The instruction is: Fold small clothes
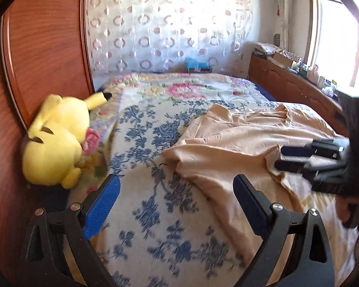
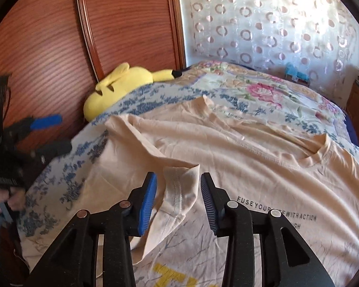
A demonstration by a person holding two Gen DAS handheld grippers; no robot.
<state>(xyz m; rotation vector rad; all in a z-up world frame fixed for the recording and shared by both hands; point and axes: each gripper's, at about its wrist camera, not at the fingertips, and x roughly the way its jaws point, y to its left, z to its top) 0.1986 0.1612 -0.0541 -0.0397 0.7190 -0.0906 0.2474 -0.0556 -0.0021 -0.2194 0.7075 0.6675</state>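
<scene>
A peach T-shirt point(image 2: 239, 148) with black lettering lies spread over the flowered bedcover point(image 2: 263, 93). My right gripper point(image 2: 178, 198) hovers at the shirt's near edge. A raised fold of its sleeve point(image 2: 179, 191) stands between the blue pads, which are apart and do not press on it. In the left wrist view the same shirt point(image 1: 227, 138) lies to the right, with the right gripper point(image 1: 287, 157) low over its edge. My left gripper point(image 1: 177, 201) is wide open above bare bedcover point(image 1: 155, 124), holding nothing. It also shows at the left edge as the left gripper point(image 2: 50, 134), clear of the shirt.
A yellow plush toy point(image 1: 57, 138) leans on the wooden headboard point(image 1: 43, 47) at the bed's left. A wooden cabinet point(image 1: 287, 83) with clutter runs along the far right under a window. A white cloth with yellow print point(image 2: 170, 272) lies under the shirt's near edge.
</scene>
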